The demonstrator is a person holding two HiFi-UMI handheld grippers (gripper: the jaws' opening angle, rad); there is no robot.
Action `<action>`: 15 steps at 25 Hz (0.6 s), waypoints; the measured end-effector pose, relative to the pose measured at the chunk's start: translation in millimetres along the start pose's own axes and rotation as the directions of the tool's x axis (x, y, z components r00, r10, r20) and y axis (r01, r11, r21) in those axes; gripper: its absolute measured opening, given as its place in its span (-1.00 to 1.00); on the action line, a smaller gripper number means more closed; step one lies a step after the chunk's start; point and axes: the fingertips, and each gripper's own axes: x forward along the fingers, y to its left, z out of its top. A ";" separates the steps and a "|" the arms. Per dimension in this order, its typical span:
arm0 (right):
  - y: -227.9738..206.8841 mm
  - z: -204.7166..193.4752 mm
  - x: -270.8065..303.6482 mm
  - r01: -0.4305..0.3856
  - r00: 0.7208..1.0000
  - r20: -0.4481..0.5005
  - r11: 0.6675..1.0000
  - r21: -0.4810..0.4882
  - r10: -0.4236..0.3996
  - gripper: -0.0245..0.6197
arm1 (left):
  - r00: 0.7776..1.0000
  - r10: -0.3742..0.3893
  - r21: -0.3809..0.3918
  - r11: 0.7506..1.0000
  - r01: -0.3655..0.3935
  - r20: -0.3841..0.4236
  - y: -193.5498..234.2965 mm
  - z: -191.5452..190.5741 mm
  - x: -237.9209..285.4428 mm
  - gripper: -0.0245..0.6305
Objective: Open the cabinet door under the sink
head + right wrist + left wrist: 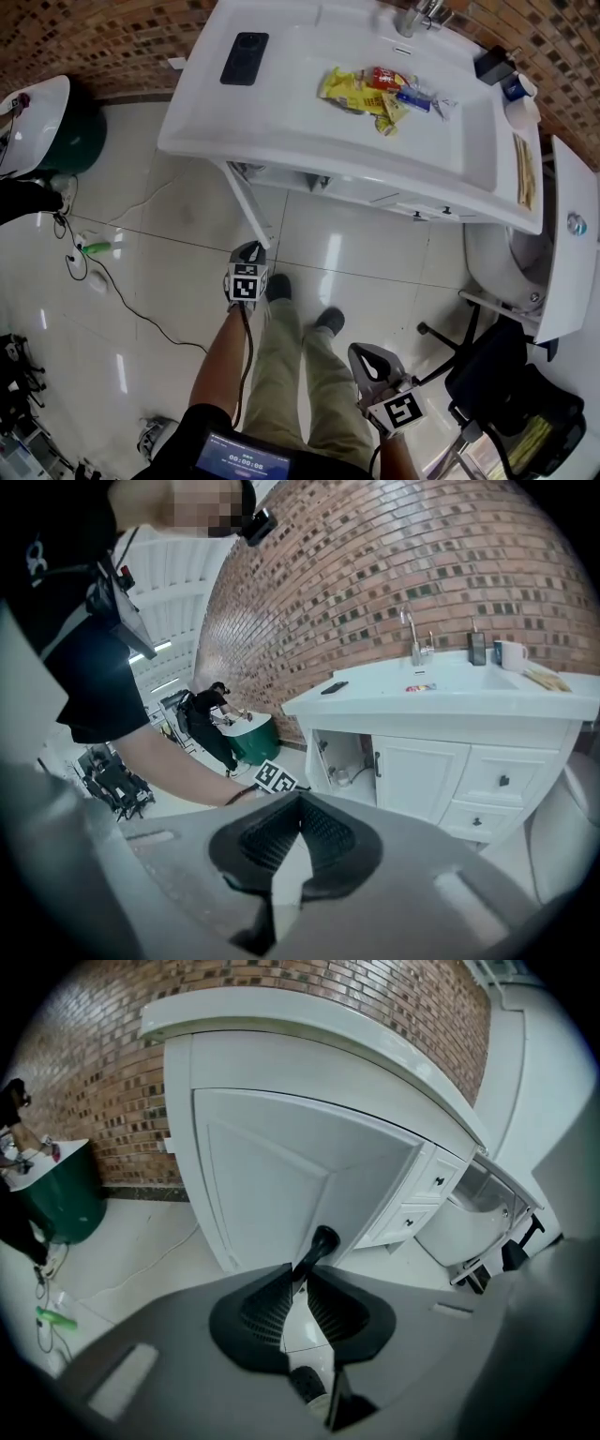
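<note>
The white cabinet door (247,203) under the sink (234,122) stands swung out towards me, edge-on in the head view. In the left gripper view its panel (281,1171) fills the middle, and the black door handle (320,1244) sticks out between the jaw tips. My left gripper (299,1266) (251,251) is shut on that handle. The open compartment (342,757) shows pipework inside; the neighbouring door (419,772) is closed. My right gripper (297,799) (362,354) hangs back near my legs, jaws shut on nothing.
A phone (245,58) and snack packets (375,92) lie on the sink. Drawers (502,780) sit right of the doors, and a toilet (506,267) and black chair (506,380) beyond. A green-based basin (56,131) and a floor cable (122,302) are on the left.
</note>
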 end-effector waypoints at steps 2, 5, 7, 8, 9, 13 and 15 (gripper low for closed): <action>2.5 -1.2 1.1 -0.007 1.000 -0.006 1.000 -0.003 0.007 -0.95 | 1.000 0.026 -0.020 0.999 -0.026 -0.001 13.0 -7.9 -9.1 -0.73; 7.2 -2.9 4.6 -0.020 1.000 -0.010 1.000 -0.006 0.020 -0.95 | 0.998 0.063 -0.036 0.997 -0.063 -0.004 35.1 -17.9 -21.9 -0.75; 12.0 -3.6 8.7 -0.032 0.999 -0.016 0.999 -0.009 0.032 -0.95 | 0.997 0.080 -0.041 0.996 -0.081 -0.005 50.3 -22.3 -28.9 -0.76; 14.9 -3.8 11.1 -0.039 0.999 -0.019 0.999 -0.013 0.039 -0.95 | 0.996 0.088 -0.042 0.995 -0.088 -0.007 58.1 -24.5 -32.1 -0.76; 17.9 -4.0 13.6 -0.046 0.999 -0.021 0.999 -0.018 0.046 -0.95 | 0.995 0.096 -0.040 0.995 -0.096 -0.008 65.8 -26.5 -35.2 -0.77; 27.3 -3.1 23.4 -0.068 0.997 -0.031 0.997 -0.024 0.067 -0.95 | 0.993 0.114 -0.021 0.993 -0.114 -0.014 91.2 -32.4 -45.9 -0.78; 29.4 -1.2 28.8 -0.073 0.997 -0.035 0.997 -0.027 0.072 -0.95 | 0.992 0.124 -0.014 0.992 -0.125 -0.013 104.3 -34.4 -50.0 -0.79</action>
